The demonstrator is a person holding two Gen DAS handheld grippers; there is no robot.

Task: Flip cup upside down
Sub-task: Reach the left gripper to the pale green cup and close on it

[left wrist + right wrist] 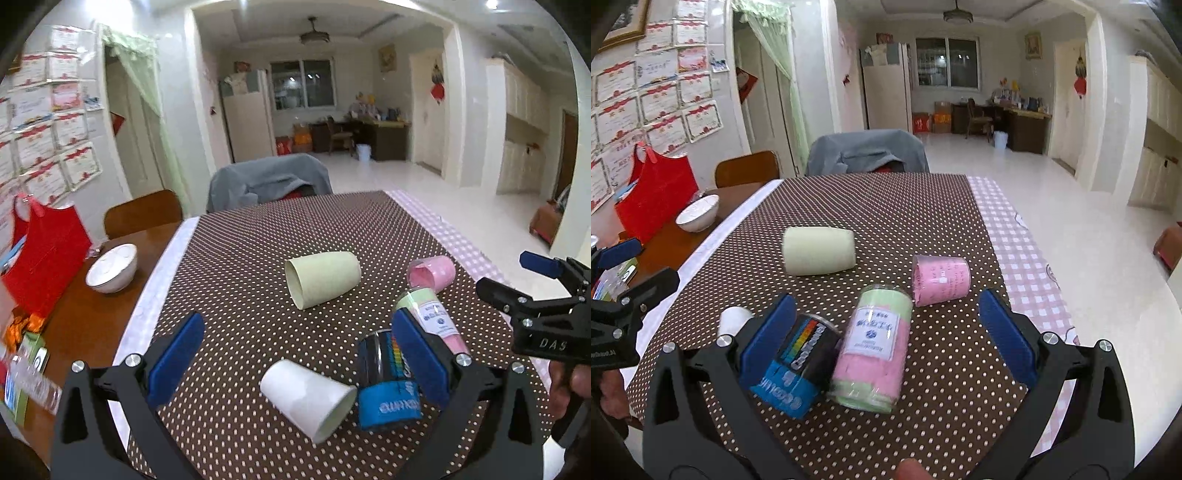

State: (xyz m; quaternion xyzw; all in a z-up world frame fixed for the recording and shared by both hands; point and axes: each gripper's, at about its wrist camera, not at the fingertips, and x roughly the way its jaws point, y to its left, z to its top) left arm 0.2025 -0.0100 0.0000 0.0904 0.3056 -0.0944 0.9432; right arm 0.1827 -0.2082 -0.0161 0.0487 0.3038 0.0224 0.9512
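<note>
White paper cup [308, 400] lies on its side between the wide-open, empty left gripper [295, 363], touching the blue-banded black jar [388, 376]. Right gripper [886, 347] gapes empty too (over the jar). Squeezing could crush the cup, or nudge the jar rolling.

Both views are evenly lit by cool indoor light from above; a ceiling lamp [314, 36] is seen unlit-looking but pale, and a bright spot [491, 3] is recorded to its right. Soft, short shadows are cast beneath the white paper cup [308, 394]. Strong fisheye curvature and black vignetting are shown at the corners. Motion blur is noted at the far left edge, well left of the cup.
</note>
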